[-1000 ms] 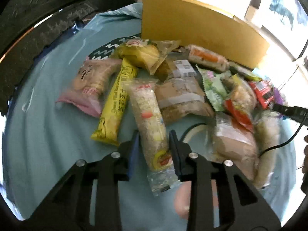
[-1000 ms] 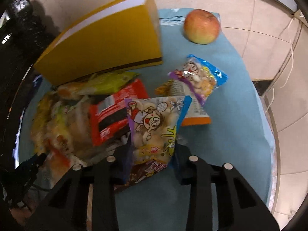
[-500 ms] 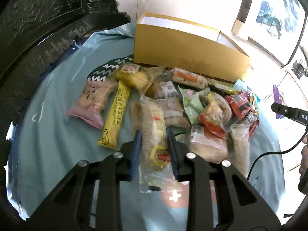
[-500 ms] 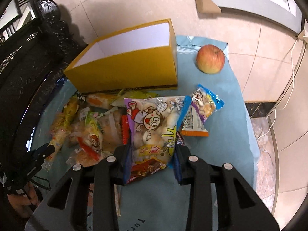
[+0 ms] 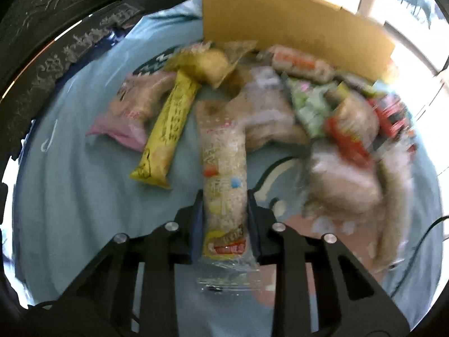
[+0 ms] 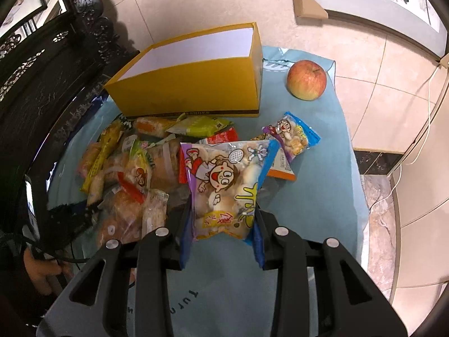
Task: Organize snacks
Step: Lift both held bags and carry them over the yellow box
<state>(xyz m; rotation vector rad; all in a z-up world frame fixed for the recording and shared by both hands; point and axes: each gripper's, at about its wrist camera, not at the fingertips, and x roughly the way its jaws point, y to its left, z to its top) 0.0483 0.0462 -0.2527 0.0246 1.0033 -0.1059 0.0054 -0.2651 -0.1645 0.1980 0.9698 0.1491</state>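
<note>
The yellow box [image 6: 193, 81] stands open at the far edge of the table [image 6: 317, 196], beyond the snack pile [image 6: 132, 168] and straight ahead of both claws. I hold the cartoon puff bag [image 6: 227, 188] in the right claw [image 6: 223, 233], nipped at its lower end, long axis pointing boxward. My left claw [image 5: 224, 219] is clamped narrow on the rice cracker packet [image 5: 224, 168], likewise aimed at the box.
</note>
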